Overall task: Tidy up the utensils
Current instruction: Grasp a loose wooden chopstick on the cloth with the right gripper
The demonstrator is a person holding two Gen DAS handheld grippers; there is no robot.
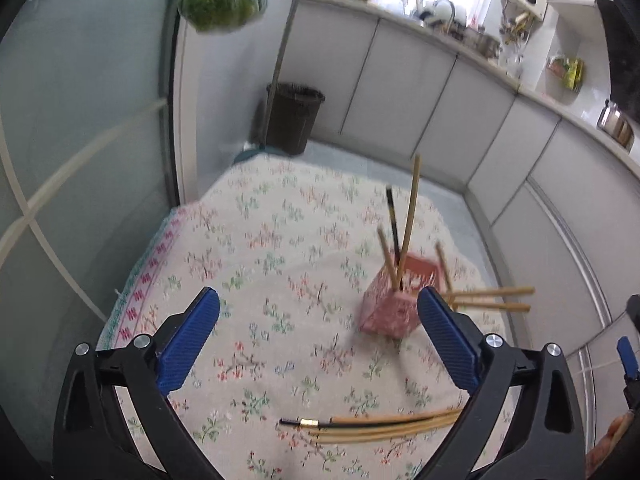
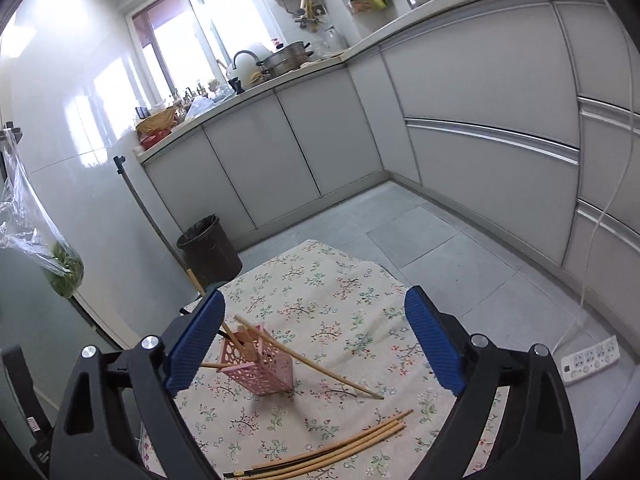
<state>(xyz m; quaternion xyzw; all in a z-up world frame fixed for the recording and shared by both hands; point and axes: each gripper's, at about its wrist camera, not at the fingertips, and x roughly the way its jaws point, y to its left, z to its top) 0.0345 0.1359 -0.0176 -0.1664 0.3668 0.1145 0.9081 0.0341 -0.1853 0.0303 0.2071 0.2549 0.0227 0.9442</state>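
A pink perforated utensil holder [image 1: 394, 304] [image 2: 260, 364] stands tilted on a floral tablecloth [image 1: 280, 248] [image 2: 320, 300]. Several wooden chopsticks and one black one [image 1: 404, 232] stick out of it at loose angles; one long chopstick [image 2: 320, 368] leans out with its tip on the cloth. A bundle of wooden and black chopsticks [image 1: 376, 426] [image 2: 340, 450] lies flat near the front of the cloth. My left gripper [image 1: 318, 320] is open and empty, above the cloth, left of the holder. My right gripper [image 2: 314, 328] is open and empty, above the holder.
A dark waste bin [image 1: 294, 116] [image 2: 210, 248] stands on the floor beyond the table, with a long handle [image 1: 280, 60] leaning beside it. White kitchen cabinets [image 2: 480, 120] run around the room. A bag of greens [image 1: 220, 0] hangs at the left. A power strip [image 2: 592, 356] lies on the floor at the right.
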